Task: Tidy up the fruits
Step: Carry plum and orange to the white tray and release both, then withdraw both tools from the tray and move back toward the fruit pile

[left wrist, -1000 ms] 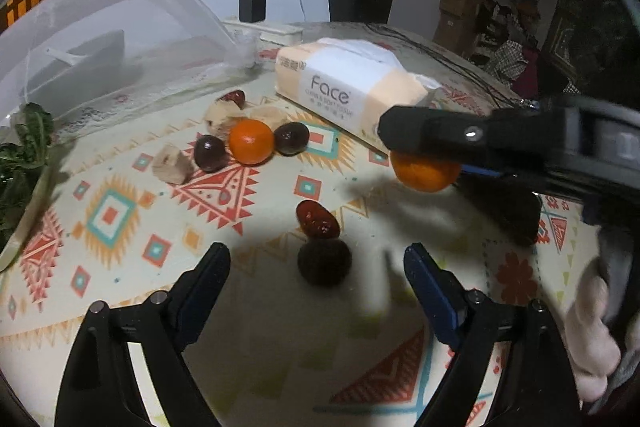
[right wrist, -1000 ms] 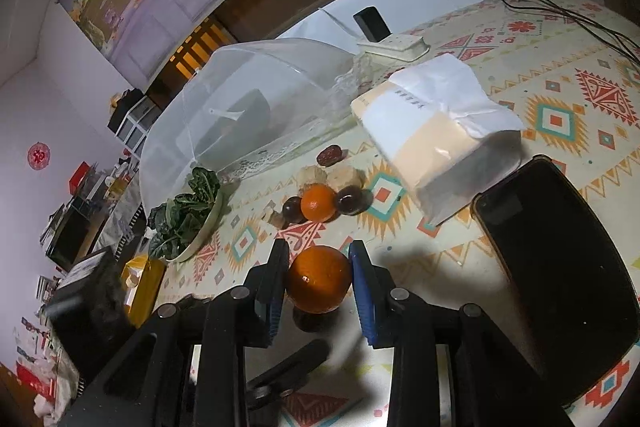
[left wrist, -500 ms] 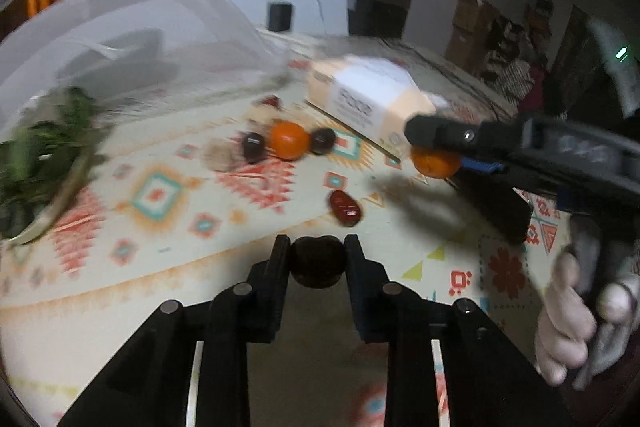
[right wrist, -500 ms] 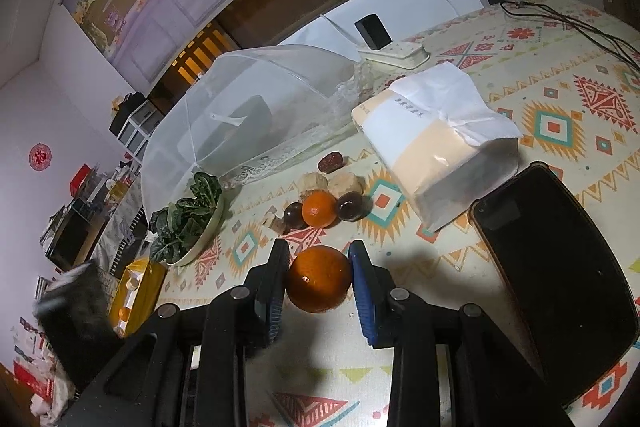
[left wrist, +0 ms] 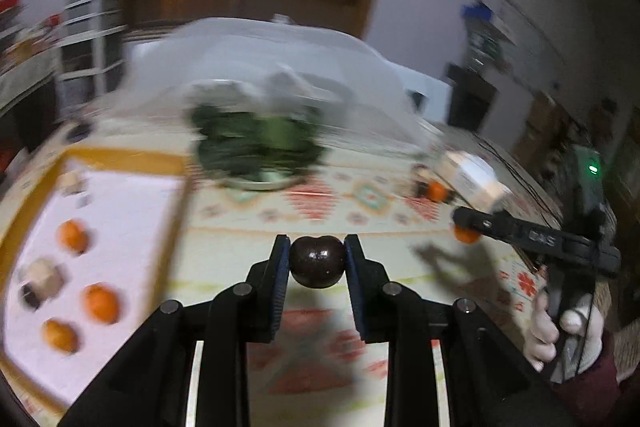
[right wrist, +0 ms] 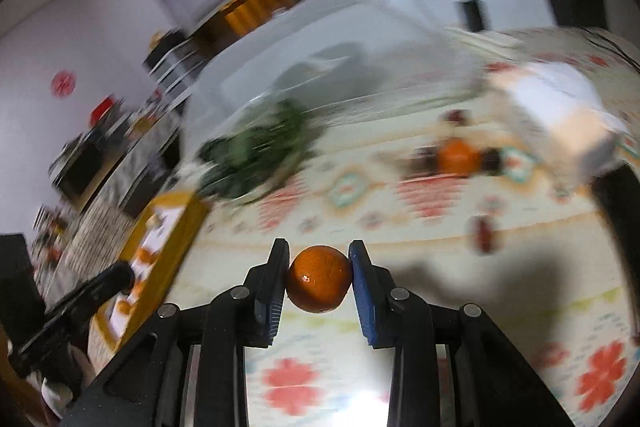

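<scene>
Between left gripper (left wrist: pixel 317 263) jaws: dark glossy round plum (left wrist: pixel 317 261), clamped at widest girth | smooth, light, bruisable | right gripper (right wrist: pixel 319 279): clamped on round orange tangerine (right wrist: pixel 318 279), soft-skinned.

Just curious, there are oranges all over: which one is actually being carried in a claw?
The orange pinched in the right claw. The others lie loose: three on the yellow-rimmed tray, one on the tablecloth.

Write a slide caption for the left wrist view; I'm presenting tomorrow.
Left tongs clamp a dark round fruit above the patterned tablecloth.
</scene>
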The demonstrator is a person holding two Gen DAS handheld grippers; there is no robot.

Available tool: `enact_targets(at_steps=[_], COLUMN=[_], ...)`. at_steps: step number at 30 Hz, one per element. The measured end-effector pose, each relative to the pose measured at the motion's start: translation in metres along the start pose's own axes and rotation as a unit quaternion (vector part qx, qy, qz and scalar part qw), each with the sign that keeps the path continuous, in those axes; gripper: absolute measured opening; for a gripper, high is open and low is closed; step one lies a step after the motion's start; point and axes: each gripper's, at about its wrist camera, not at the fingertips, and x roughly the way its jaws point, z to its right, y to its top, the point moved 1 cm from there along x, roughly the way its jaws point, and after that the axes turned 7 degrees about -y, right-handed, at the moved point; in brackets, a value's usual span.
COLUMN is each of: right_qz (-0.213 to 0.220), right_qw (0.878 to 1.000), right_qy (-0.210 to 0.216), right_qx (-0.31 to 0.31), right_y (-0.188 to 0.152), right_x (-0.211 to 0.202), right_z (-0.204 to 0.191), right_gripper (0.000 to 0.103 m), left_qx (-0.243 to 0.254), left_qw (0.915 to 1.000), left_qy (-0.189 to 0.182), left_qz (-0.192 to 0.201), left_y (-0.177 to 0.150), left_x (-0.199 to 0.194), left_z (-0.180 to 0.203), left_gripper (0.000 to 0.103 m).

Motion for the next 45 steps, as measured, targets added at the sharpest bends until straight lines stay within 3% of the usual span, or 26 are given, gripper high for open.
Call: enact_targets(at_steps=[6,11,19,30,38,45], right_qz=[-0.019,-0.039,-0.083,-0.134,-0.134,-0.121], right_qw=[0.997,0.992,0.981,0.967,0.964,0.964], right_qy=[0.053,0.082,0.123,0.101,0.072,0.062], right_qx=[-0.053,-0.087,-0.127,-0.194,-0.216,-0.229], right_y=[-0.006,-0.013,-0.035,-0.090,-0.107,-0.109], right_x=[0.021,0.045,0.082,0.127,0.146,0.143], right_z=[-0.094,-0.159,-0.243,-0.290,-0.294,-0.295], right_gripper=[0.033,0.033,0.033,0.033,0.034,0.034], left_qx=[-0.047,-0.087,-0.099,-0.082,-0.086,-0.074], left_qw=[0.9945,0.9865,0.9765,0.9655,0.9615,0.9580], left_qy=[0.083,0.126,0.183,0.245,0.257,0.270], left_qz=[0.043,0.059,0.058,0.035,0.044,0.061], left_y=[-0.012,-0.023,-0.034,-0.047,-0.046,-0.041], left_x=[-0.060,-0.097,-0.114,-0.099,-0.104,-0.113], left_z=[-0.083,-0.141,-0.185,-0.202,-0.205,-0.193], left_gripper=[0.027,0.027,0.027,0.027,0.029,0.057])
